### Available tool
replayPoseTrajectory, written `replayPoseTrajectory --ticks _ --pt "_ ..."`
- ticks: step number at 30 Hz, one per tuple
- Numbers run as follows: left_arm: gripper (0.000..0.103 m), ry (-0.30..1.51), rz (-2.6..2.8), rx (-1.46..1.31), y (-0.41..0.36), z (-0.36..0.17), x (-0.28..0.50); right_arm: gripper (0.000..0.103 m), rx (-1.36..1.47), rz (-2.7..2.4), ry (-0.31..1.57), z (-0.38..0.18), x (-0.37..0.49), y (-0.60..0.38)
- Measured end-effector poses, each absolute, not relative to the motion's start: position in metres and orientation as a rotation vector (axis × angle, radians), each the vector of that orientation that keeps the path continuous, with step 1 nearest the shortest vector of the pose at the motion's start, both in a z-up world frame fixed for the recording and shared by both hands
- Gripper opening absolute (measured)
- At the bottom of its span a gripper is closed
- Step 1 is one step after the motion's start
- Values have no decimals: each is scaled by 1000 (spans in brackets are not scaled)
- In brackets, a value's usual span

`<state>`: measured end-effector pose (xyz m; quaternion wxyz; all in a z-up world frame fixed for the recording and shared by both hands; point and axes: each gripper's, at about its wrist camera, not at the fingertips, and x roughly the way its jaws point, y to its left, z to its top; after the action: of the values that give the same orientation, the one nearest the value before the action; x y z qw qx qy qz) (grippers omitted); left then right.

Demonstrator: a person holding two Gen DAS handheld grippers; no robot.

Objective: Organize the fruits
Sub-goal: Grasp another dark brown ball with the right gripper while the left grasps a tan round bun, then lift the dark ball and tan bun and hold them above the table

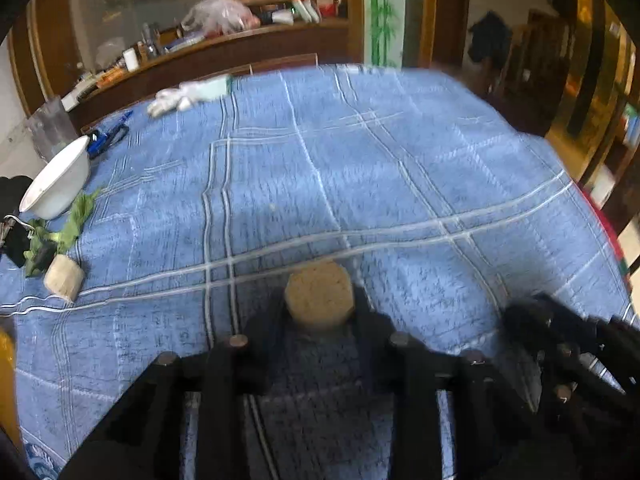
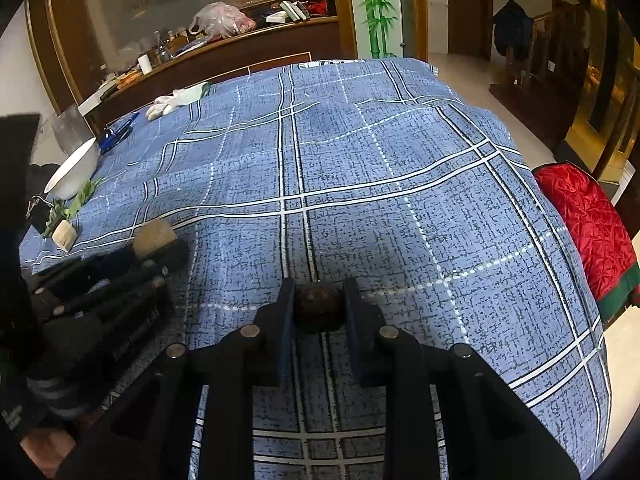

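Writing: none legible | left gripper clamps tan chunk | right gripper clamps dark round fruit

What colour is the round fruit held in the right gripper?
Dark brown, nearly black. The round fruit shows best in the right wrist view, clamped in the right gripper.

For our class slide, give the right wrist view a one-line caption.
Right gripper clamps a dark round fruit above the blue plaid cloth; white bowl far left.

The left gripper holds a tan cut piece between its fingers above the blue checked cloth.
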<state>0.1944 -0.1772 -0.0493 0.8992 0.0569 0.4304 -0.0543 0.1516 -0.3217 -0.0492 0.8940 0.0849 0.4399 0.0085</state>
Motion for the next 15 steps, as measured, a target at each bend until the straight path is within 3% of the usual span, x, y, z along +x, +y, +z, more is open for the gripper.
replayPoseTrajectory --ticks 15 --pt "30 891 -104 150 -137 -45 112 24 137 52 910 -41 96 -275"
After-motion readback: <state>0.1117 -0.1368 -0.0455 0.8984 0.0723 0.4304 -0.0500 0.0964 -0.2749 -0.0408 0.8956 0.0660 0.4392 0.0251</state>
